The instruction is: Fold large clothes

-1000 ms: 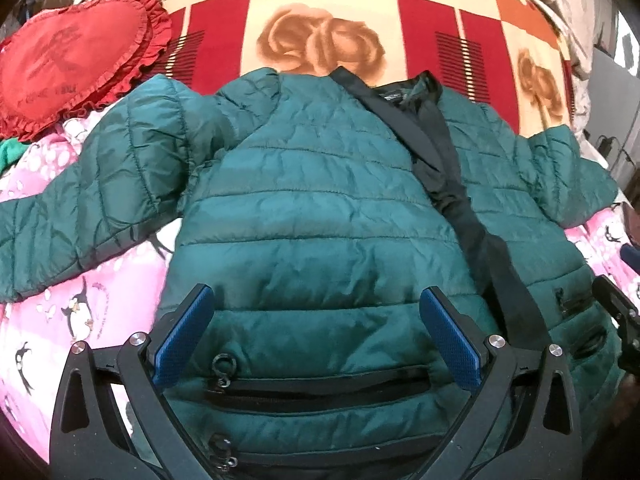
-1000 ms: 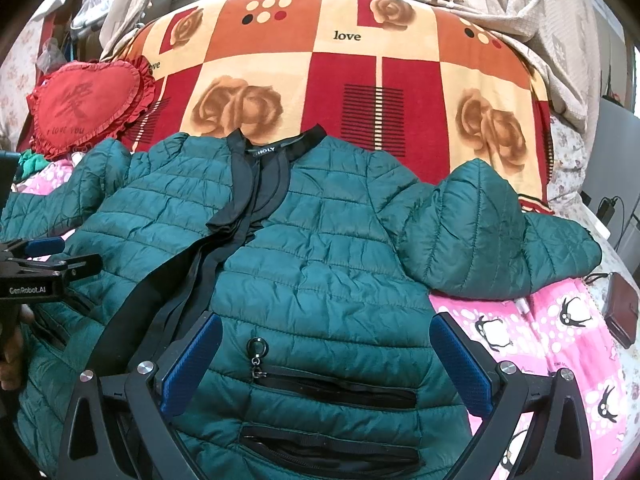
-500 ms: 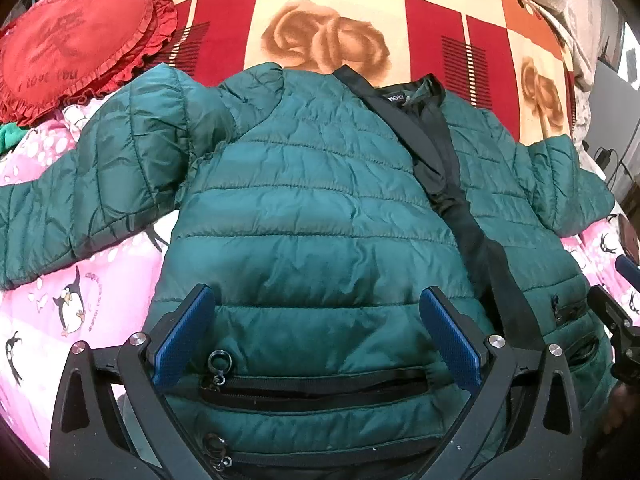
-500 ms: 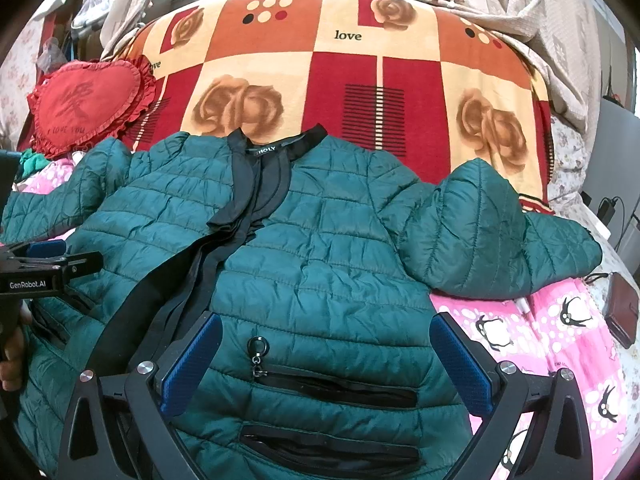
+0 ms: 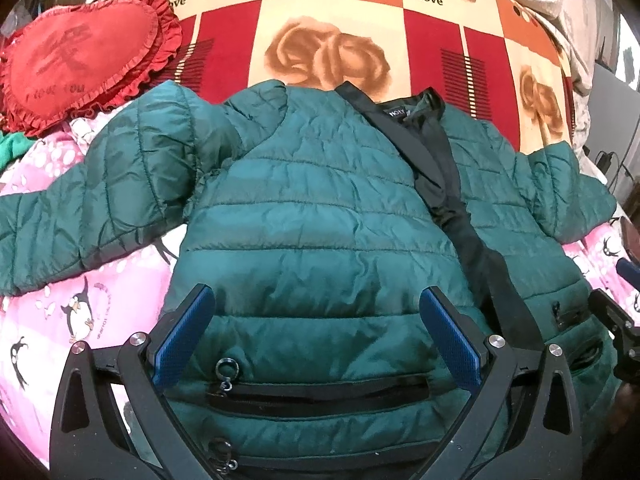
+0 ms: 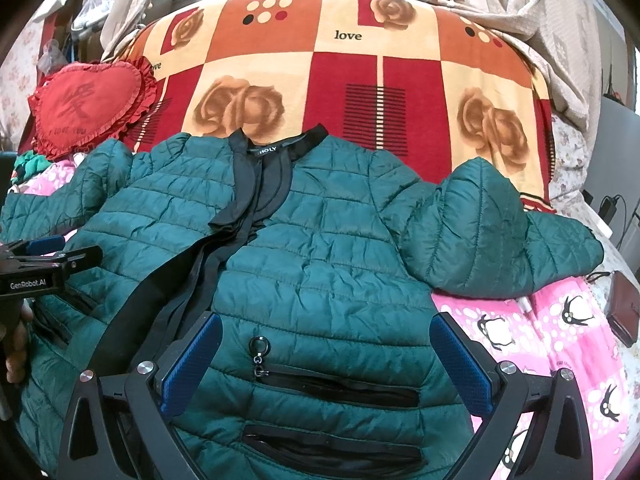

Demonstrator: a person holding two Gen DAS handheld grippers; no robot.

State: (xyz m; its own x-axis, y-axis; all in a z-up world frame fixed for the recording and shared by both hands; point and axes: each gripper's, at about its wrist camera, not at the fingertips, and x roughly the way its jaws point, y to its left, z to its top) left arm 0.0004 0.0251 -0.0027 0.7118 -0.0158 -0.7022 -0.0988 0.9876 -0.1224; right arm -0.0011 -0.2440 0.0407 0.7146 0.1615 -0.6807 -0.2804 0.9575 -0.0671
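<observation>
both grippers hovering wide open over a green jacket [image 5: 312,232] lying flat on the bed.

jacket is lying front up on the pink sheet [image 5: 100,300] with its collar toward the blanket [image 6: 348,92], sleeves spreading out to each side. left gripper [image 5: 316,332] and right gripper [image 6: 324,356] are both gaping, holding nothing, sitting above the lower front near the pocket zips. looking puffy, light and soft; the shiny shell is probably slipping in a shallow pinch. likely best gripping deep at a sleeve cuff [image 6: 576,256] or the hem edge, not the smooth middle.
</observation>
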